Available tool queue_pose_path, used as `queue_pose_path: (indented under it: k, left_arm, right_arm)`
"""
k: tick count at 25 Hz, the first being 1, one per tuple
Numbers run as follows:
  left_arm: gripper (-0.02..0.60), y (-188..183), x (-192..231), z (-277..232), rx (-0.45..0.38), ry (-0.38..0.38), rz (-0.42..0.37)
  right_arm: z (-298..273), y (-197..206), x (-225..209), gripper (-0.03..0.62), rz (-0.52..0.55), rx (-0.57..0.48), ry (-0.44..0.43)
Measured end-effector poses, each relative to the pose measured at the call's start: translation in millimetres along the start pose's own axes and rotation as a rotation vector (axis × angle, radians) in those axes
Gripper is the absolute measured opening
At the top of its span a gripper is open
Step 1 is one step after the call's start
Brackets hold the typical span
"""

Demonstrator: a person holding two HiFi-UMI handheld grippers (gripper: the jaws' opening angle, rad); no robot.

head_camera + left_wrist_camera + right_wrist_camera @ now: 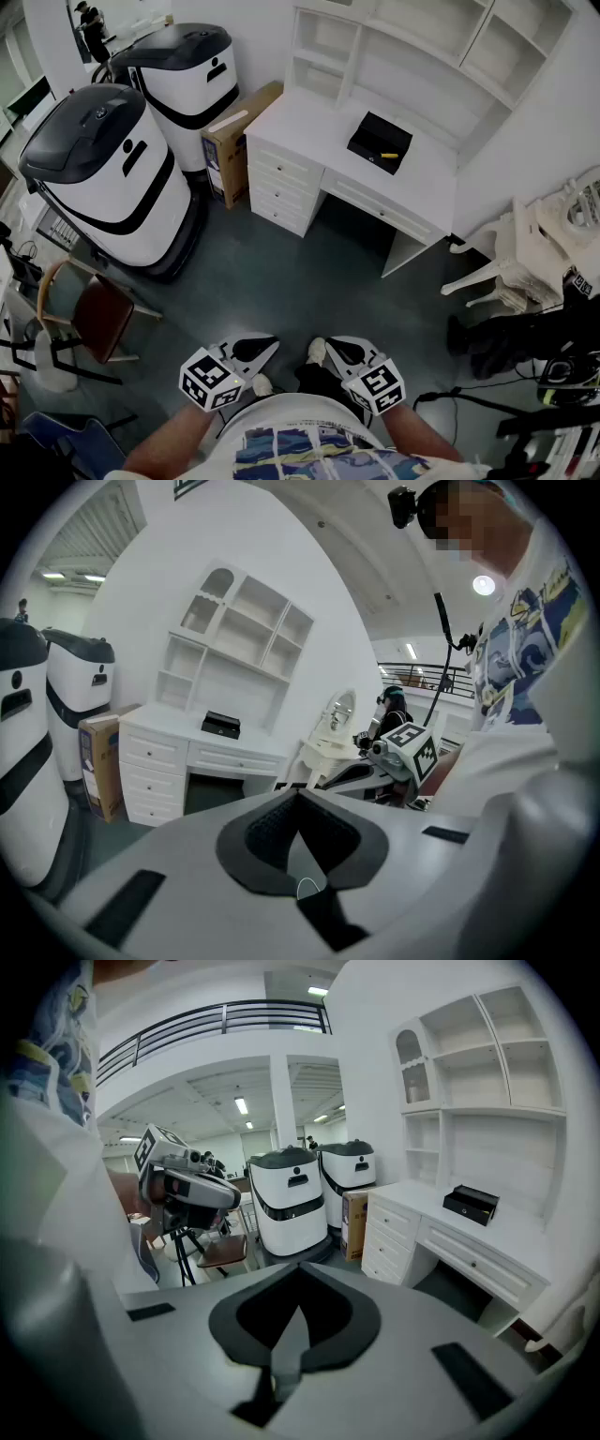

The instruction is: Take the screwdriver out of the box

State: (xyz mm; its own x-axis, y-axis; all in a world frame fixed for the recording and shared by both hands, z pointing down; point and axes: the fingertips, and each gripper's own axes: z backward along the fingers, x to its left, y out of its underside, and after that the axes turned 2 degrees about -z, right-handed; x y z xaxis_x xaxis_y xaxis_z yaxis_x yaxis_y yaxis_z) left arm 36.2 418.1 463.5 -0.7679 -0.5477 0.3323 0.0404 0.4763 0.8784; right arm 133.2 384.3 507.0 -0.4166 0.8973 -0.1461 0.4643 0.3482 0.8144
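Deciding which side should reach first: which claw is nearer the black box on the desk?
Right, slightly. The right claw sits almost straight below the box in the head view; the left claw is offset further left. Both are far from it.

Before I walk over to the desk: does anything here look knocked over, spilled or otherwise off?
Nothing stands out. The black box sits flat and open on the white desk, with the screwdriver showing its yellow handle inside. The cardboard box stands on the floor beside the desk. Nothing looks spilled.
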Motion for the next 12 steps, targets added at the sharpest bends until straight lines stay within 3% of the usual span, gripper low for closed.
queue_pose_path:
  k: [6,12]
  left_arm:
    - [0.014,-24,0,-18,-0.027,-0.018,-0.030]
    - [0.014,-47,10,-54,0.004,-0.045,-0.046]
  right_arm:
    - [2,-15,-21,0.023,0.024,-0.015,-0.002]
    - [-5,-36,-70,0.023,0.029,-0.050,-0.035]
